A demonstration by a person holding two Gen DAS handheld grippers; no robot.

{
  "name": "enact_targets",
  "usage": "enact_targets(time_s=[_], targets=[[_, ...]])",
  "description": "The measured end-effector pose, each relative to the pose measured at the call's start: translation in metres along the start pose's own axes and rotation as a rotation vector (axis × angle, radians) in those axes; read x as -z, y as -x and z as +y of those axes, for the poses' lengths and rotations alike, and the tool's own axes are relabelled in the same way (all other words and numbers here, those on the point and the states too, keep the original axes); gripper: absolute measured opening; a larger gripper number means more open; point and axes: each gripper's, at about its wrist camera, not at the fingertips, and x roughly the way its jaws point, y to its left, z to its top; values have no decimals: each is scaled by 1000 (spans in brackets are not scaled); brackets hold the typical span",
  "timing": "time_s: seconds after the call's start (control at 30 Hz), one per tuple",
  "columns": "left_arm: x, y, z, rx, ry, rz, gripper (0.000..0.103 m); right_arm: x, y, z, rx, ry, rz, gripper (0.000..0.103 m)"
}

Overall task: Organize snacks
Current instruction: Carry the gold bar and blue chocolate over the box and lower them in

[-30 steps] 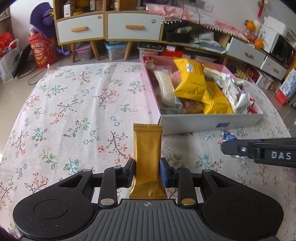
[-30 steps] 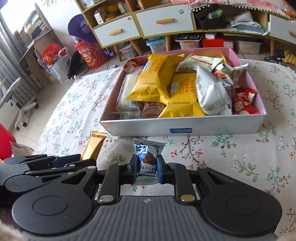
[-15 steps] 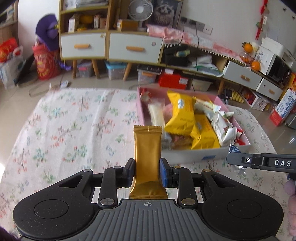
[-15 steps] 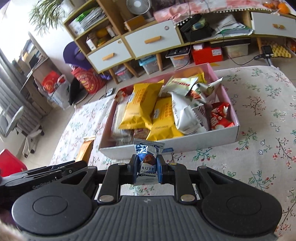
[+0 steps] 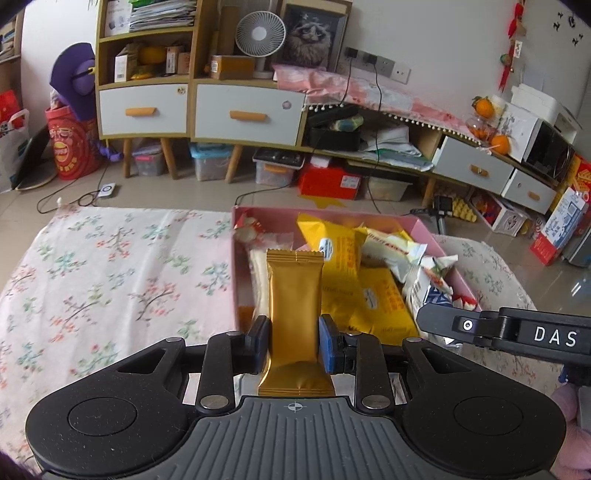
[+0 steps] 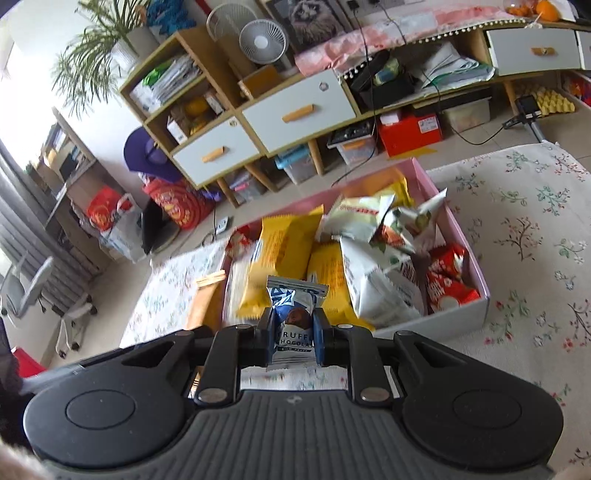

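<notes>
My left gripper (image 5: 294,343) is shut on a gold snack bar (image 5: 295,310) that stands upright between its pads, held over the near left part of the pink box (image 5: 421,225). My right gripper (image 6: 294,341) is shut on a small blue-and-white truffle chocolate packet (image 6: 293,328), over the near edge of the same box (image 6: 476,254). The box holds yellow packets (image 5: 340,254), white and green bags (image 6: 373,280) and red sweets (image 6: 447,284). The right gripper's arm (image 5: 517,332) shows at the right of the left wrist view. The gold bar's top (image 6: 208,291) shows left of the box in the right wrist view.
The box lies on a table with a flowered cloth (image 5: 110,273). Behind it stand white-drawer cabinets (image 5: 229,114), a fan (image 5: 260,33), storage bins (image 5: 210,166) and a red box (image 5: 328,181) on the floor. A hand (image 5: 572,435) shows at the lower right.
Both grippers rose and moved towards the box with their snacks still held. The box now lies lower in both views, with more of the room showing behind it.
</notes>
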Motion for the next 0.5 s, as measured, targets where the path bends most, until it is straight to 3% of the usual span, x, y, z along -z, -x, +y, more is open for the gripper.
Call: enact_targets(time_s=[0.5], targets=[[8, -26, 3, -11, 22, -66, 26, -1, -15, -5, 49, 11, -39, 18]])
